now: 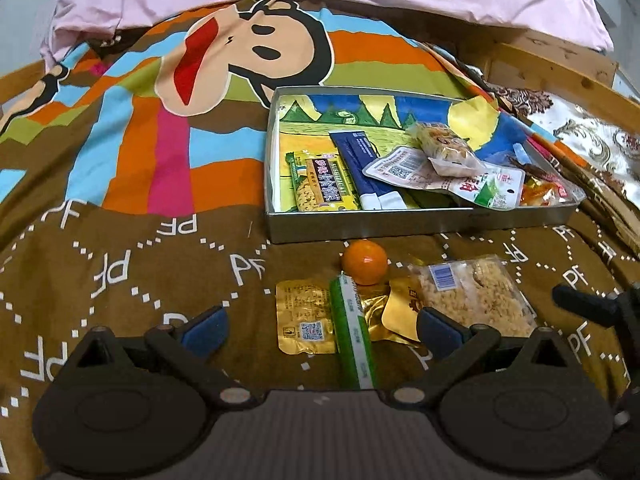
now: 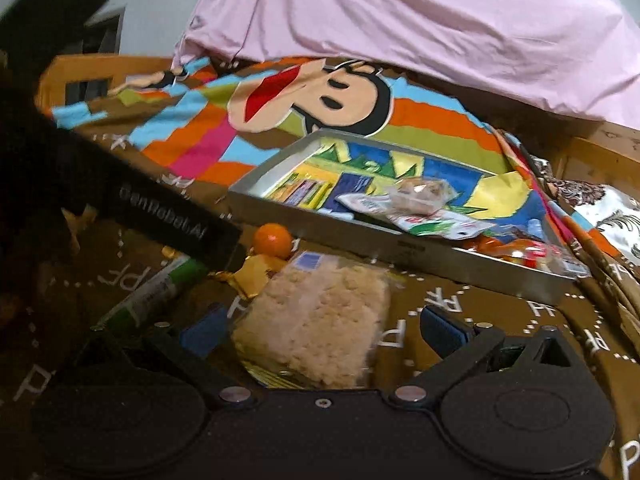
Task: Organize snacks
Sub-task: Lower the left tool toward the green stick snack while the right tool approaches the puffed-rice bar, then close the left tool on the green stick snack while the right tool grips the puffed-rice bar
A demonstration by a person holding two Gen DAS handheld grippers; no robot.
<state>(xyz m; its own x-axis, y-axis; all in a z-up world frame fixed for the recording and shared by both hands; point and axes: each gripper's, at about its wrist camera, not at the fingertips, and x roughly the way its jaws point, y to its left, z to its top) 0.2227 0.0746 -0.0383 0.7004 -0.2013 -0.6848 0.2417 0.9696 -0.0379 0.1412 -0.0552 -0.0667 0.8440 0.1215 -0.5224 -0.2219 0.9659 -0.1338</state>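
Jaws are spread wide on both grippers, nothing held: the right gripper (image 2: pixel 322 330) is set astride the puffed-rice cake packet (image 2: pixel 316 320) lying on the bedspread (image 1: pixel 120 248) just before the metal tray (image 1: pixel 400 226), and the left gripper (image 1: pixel 322 326) is hung over the green stick pack (image 1: pixel 354 334). The packet is judged light, crinkly, slippery, its contents crumbly; a gentle pinch across the short sides is advised.

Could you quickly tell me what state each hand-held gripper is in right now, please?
Left hand-held gripper: open, holding nothing, above the green stick pack.
Right hand-held gripper: open, fingers either side of the puffed rice cake pack, not clamped.
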